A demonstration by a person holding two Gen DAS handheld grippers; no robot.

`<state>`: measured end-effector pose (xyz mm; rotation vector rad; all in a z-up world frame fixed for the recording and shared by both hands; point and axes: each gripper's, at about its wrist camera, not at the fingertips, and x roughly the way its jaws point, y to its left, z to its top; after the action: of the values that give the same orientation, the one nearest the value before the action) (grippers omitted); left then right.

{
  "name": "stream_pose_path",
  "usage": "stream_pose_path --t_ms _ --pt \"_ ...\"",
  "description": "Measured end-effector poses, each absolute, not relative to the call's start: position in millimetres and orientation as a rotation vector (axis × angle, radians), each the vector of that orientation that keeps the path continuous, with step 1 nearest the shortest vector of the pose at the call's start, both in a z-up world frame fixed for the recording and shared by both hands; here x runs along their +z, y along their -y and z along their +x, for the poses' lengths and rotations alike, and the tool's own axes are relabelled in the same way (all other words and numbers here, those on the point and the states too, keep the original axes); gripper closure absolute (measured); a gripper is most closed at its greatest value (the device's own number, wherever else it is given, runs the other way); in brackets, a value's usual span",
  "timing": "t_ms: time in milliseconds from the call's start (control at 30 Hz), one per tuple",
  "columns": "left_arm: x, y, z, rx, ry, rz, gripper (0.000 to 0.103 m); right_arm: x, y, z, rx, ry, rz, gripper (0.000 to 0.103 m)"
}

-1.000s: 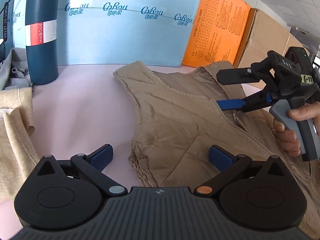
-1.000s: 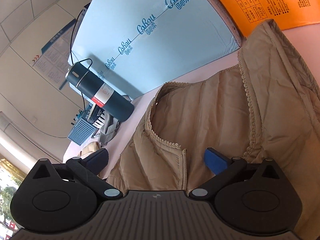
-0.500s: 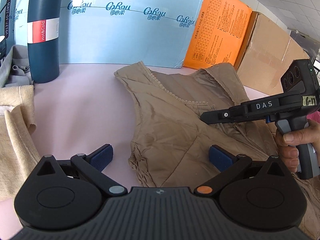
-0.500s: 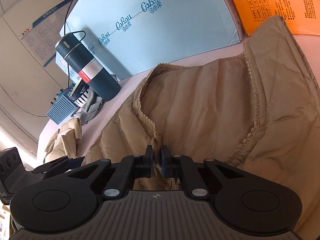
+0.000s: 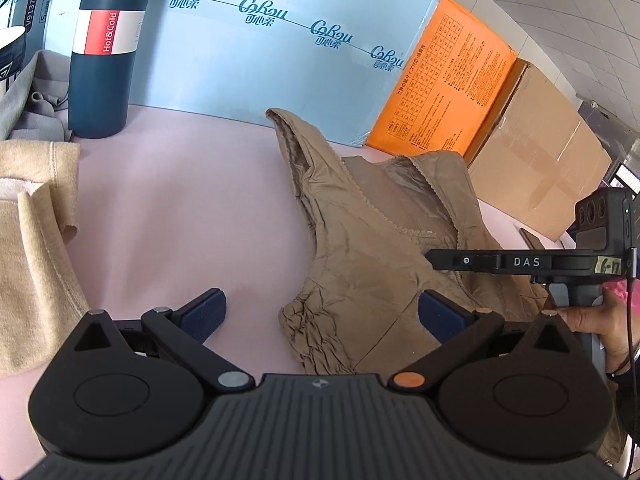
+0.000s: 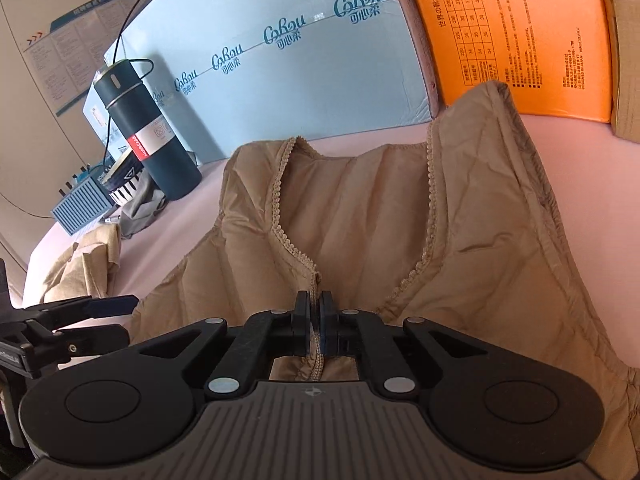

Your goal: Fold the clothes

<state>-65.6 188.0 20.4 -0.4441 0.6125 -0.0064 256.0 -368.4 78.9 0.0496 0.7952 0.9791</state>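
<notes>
A tan quilted vest (image 5: 372,240) (image 6: 360,208) lies on the pink table, neckline toward the boxes at the back. My right gripper (image 6: 314,312) is shut on the vest's lace-trimmed front edge at the bottom of the neckline. Seen from the left wrist, it is a black bar marked DAS (image 5: 440,260) held by a hand (image 5: 600,320) over the vest's middle. My left gripper (image 5: 320,312) is open and holds nothing; its blue pads straddle the puckered armhole edge at the vest's left side. Its left pad (image 5: 208,308) is over bare table, its right pad (image 5: 440,316) over fabric.
A dark blue flask (image 5: 106,48) stands at the back left beside grey cloth (image 5: 28,96). A beige garment (image 5: 32,220) lies at the left. A light blue box (image 5: 260,52), an orange box (image 5: 448,80) and a brown carton (image 5: 540,148) line the back edge.
My right gripper went from open to shut on the vest's front edge and pulled it, so the vest's left shoulder lifted and bunched inward. My left gripper stayed open, barely moving.
</notes>
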Motion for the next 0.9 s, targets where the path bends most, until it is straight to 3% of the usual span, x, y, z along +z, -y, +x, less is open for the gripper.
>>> stream_pose_path --t_ms 733,800,900 --pt "14.9 -147.0 -61.1 0.129 -0.675 -0.127 0.000 80.5 352.3 242.3 0.940 -0.674 -0.143 0.094" --pt "14.6 -144.5 -60.6 0.132 -0.677 -0.109 0.000 81.1 351.8 241.3 0.940 -0.671 -0.148 0.090" --pt "14.0 -140.6 -59.8 0.137 -0.681 -0.082 0.000 87.9 351.6 239.0 0.927 -0.659 -0.167 0.058"
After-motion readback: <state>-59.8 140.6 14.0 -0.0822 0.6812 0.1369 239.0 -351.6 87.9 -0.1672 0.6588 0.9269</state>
